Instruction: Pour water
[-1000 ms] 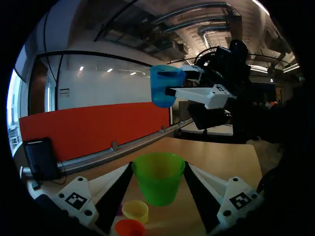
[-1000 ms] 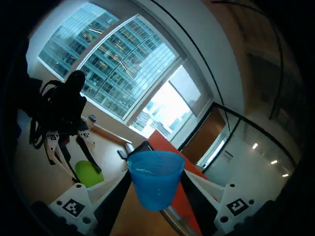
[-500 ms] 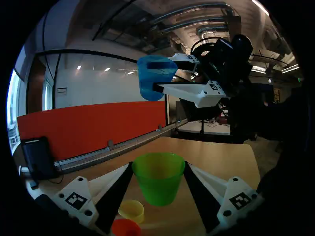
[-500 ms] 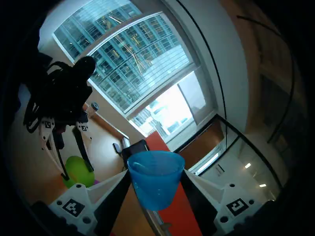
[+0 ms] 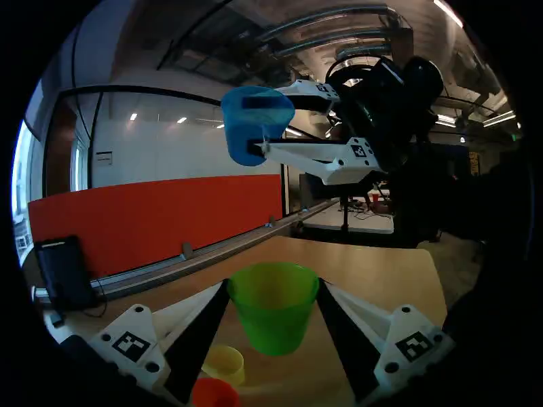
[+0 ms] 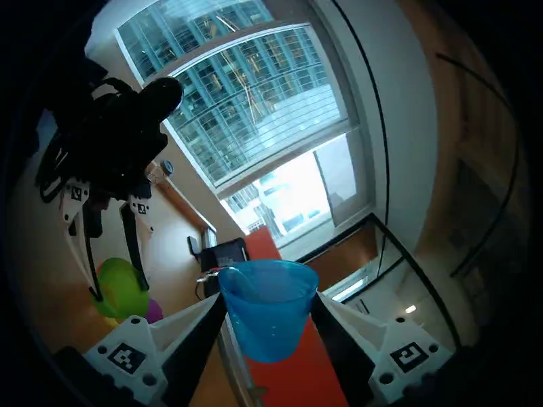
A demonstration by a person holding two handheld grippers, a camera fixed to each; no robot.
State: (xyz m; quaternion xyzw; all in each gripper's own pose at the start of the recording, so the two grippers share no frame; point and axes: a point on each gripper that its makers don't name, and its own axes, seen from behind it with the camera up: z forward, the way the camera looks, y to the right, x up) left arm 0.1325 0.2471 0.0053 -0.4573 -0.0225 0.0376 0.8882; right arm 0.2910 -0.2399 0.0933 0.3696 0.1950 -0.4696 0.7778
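Blue cup (image 6: 269, 319), slightly tilted, pinched mid-wall by right gripper (image 6: 268, 297) fingers, held high beyond green cup (image 5: 273, 315); left gripper (image 5: 271, 285) fingers pinch that one over the surface (image 5: 380, 271). Likely thin plastic: light, flexes, slick when wet. Grip mid-wall, squeeze gently.

A small yellow cup (image 5: 224, 363) and a red cup (image 5: 214, 393) sit just beside each other on the wooden table (image 5: 380, 271). A purple cup (image 6: 153, 311) is close by. Along the table's far edge runs an orange panel (image 5: 156, 217), with a black tablet (image 5: 64, 271) propped near it. Glass walling (image 5: 176, 146) rises above the panel, pipes (image 5: 326, 20) cross the ceiling, and a tall window (image 6: 271, 102) looks onto a glazed tower.
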